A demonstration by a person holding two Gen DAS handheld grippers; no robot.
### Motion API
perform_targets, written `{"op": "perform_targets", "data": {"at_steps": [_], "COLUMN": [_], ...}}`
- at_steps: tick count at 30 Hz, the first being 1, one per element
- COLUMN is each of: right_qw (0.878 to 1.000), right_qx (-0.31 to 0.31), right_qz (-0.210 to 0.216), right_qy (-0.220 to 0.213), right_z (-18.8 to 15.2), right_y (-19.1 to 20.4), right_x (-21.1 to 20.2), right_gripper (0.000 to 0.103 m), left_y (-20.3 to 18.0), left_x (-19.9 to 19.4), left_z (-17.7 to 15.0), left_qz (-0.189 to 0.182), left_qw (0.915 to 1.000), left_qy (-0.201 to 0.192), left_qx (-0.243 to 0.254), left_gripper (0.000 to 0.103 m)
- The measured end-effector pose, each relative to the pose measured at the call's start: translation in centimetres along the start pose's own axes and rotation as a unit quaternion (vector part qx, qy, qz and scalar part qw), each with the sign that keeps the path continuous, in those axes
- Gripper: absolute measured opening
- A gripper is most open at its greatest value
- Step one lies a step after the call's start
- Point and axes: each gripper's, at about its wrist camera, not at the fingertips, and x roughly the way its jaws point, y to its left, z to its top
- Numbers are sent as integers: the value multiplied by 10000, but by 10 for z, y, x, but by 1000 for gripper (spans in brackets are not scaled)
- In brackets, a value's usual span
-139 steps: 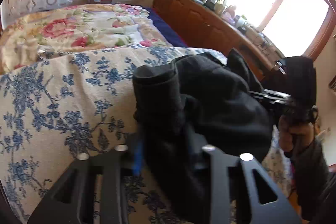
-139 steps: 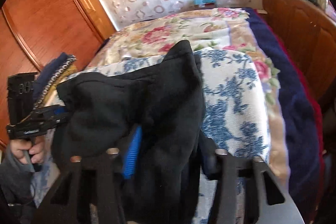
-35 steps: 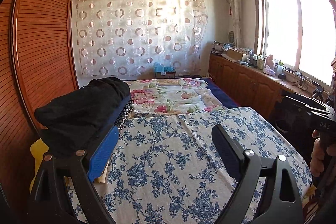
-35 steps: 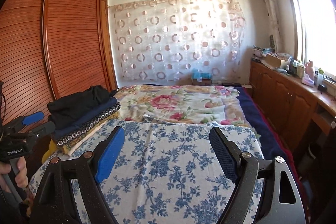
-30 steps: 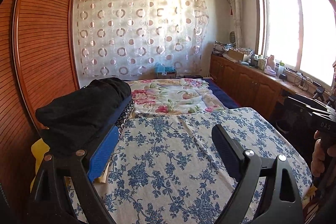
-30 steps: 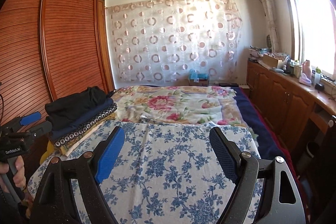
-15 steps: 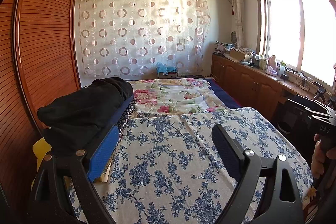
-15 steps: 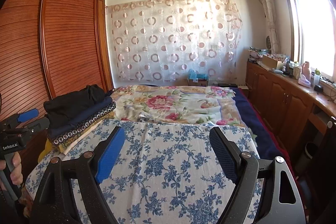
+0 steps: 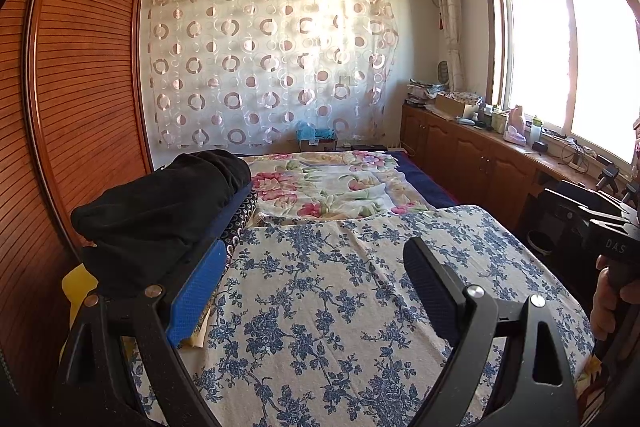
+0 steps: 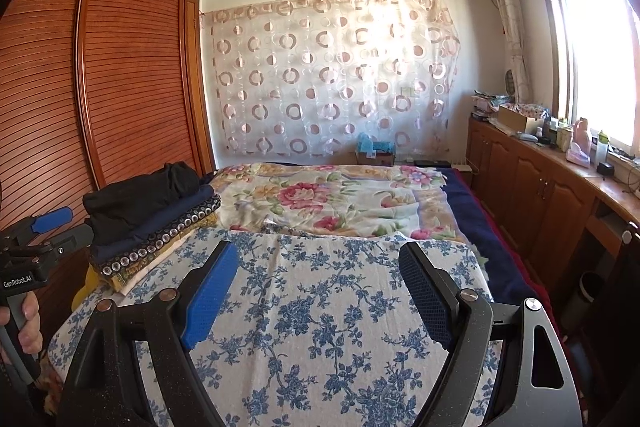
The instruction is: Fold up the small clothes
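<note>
A folded black garment (image 9: 160, 203) lies on top of a stack of folded clothes (image 10: 160, 239) at the left edge of the bed; it also shows in the right wrist view (image 10: 140, 199). My left gripper (image 9: 316, 279) is open and empty, held above the blue-flowered sheet (image 9: 340, 307), just right of the stack. My right gripper (image 10: 320, 287) is open and empty above the same sheet (image 10: 320, 327). The left gripper also shows at the left edge of the right wrist view (image 10: 36, 247). The right gripper shows at the right edge of the left wrist view (image 9: 600, 227).
A rose-patterned quilt (image 10: 320, 195) covers the far half of the bed. A slatted wooden wardrobe (image 10: 120, 67) stands close on the left. A low wooden cabinet (image 10: 540, 195) with clutter runs along the right under the window. A circle-patterned curtain (image 10: 332, 75) hangs on the far wall.
Several seconds ago both grippers held the black garment over the sheet. Now it lies on the stack and both grippers are open. Over the last second the views barely shift.
</note>
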Motion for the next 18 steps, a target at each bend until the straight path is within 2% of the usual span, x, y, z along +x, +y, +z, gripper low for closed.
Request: {"op": "perform_targets", "data": {"at_steps": [18], "right_qw": [10000], "right_qx": [-12], "right_qz": [54], "right_qy": [-7], "right_z": [-3], "right_y": [-8], "right_x": [2], "right_gripper": [84], "left_y": [0], "left_x": [0], "left_z": [0], "left_qz": [5], "left_qw": [10000], "left_qy": [-8], "left_qx": [2], "left_gripper": [91]}}
